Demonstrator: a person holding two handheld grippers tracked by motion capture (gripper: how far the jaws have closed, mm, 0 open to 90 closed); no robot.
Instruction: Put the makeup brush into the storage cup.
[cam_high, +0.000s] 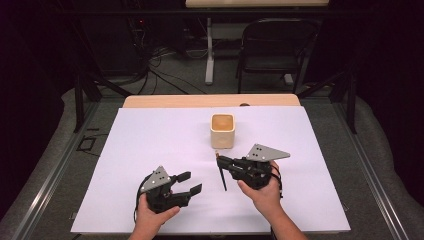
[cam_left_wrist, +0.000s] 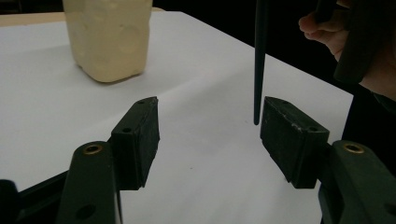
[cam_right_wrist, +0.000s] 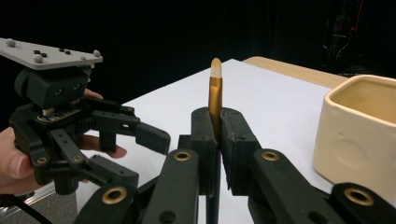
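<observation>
Between your right gripper's (cam_right_wrist: 217, 140) fingers a slim brush (cam_right_wrist: 215, 88) is being pinched upright — just short of the cream cup (cam_high: 222, 130) on the counter (cam_high: 150, 135); your left gripper (cam_high: 190, 182) is hovering nearby, fingers spread.

A cream cup (cam_high: 222, 130), a black-handled, gold-ferruled brush (cam_right_wrist: 215, 100), white table cover (cam_high: 150, 145), black grippers.

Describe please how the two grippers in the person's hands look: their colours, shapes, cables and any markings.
Both the left gripper and the right gripper are black, built from jointed link bars with brass-coloured pivot pins and blocky black pads. Each carries a grey three-cornered plate on top, dotted with small dark and grey studs. A thin black cable trails from the left one. The forearms are bare; no sleeves are visible.
</observation>
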